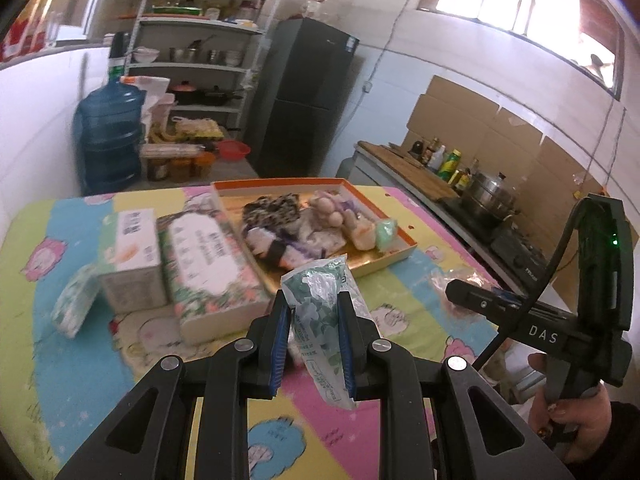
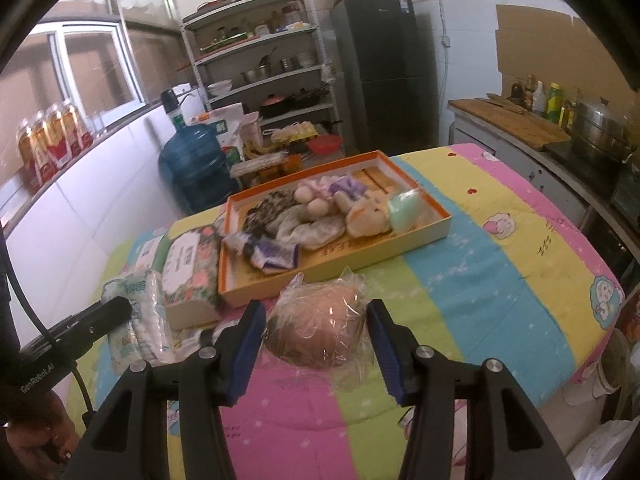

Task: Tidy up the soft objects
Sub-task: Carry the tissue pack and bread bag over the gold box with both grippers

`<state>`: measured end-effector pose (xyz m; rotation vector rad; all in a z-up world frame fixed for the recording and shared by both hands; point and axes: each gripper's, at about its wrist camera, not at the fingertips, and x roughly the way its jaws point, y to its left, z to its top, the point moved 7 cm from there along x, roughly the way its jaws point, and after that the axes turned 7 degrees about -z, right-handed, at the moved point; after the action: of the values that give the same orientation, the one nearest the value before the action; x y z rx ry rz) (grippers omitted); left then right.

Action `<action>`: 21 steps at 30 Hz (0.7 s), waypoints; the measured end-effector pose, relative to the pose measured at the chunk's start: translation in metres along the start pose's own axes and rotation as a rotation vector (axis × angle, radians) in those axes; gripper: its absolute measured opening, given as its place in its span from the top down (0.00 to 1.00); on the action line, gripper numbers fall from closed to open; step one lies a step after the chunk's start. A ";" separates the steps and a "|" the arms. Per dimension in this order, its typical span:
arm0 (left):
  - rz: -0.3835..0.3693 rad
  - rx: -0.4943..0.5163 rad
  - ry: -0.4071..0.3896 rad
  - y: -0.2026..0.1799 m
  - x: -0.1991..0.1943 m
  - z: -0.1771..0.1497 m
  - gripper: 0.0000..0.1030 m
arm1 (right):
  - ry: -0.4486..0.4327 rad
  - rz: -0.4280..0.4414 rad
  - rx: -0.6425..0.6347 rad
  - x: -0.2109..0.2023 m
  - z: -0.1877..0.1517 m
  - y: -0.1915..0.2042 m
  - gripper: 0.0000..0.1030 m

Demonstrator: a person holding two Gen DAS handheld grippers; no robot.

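Observation:
My left gripper (image 1: pixel 313 308) is shut on a small green-patterned tissue pack (image 1: pixel 320 312) and holds it above the colourful striped cloth. The same pack shows in the right wrist view (image 2: pixel 138 320). My right gripper (image 2: pixel 316 320) is open, its fingers on either side of a brown round object in clear plastic wrap (image 2: pixel 318 330) that lies on the cloth. An orange-rimmed shallow box (image 1: pixel 394 258) (image 2: pixel 436 208) holds several soft items: a leopard-print cloth, purple socks, plush toys and a mint green pack.
Two floral tissue boxes (image 1: pixel 208 264) and a white-green one (image 1: pixel 128 256) stand left of the orange box, with another small pack (image 1: pixel 76 304) leaning there. Behind the table are a water jug (image 1: pixel 110 136), shelves, a dark fridge and a counter with a pot.

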<state>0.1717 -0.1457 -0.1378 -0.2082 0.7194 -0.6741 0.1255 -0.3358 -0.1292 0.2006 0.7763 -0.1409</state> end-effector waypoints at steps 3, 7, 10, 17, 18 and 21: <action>-0.012 0.009 0.005 -0.007 0.017 0.011 0.78 | -0.004 -0.003 0.007 0.007 0.012 -0.010 0.49; -0.021 0.028 0.011 -0.019 0.042 0.026 0.78 | -0.008 -0.002 0.012 0.020 0.030 -0.023 0.49; -0.022 0.035 0.015 -0.022 0.059 0.037 0.78 | -0.008 0.003 0.014 0.033 0.045 -0.030 0.49; -0.011 0.053 0.040 -0.030 0.102 0.059 0.78 | -0.016 0.015 -0.019 0.064 0.081 -0.044 0.49; -0.006 0.057 0.046 -0.032 0.109 0.061 0.78 | -0.017 0.018 -0.023 0.068 0.086 -0.046 0.49; 0.008 0.060 0.054 -0.033 0.124 0.065 0.78 | -0.019 0.025 -0.035 0.081 0.100 -0.053 0.49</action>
<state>0.2677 -0.2533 -0.1432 -0.1325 0.7500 -0.6951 0.2397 -0.4148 -0.1239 0.1757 0.7568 -0.1055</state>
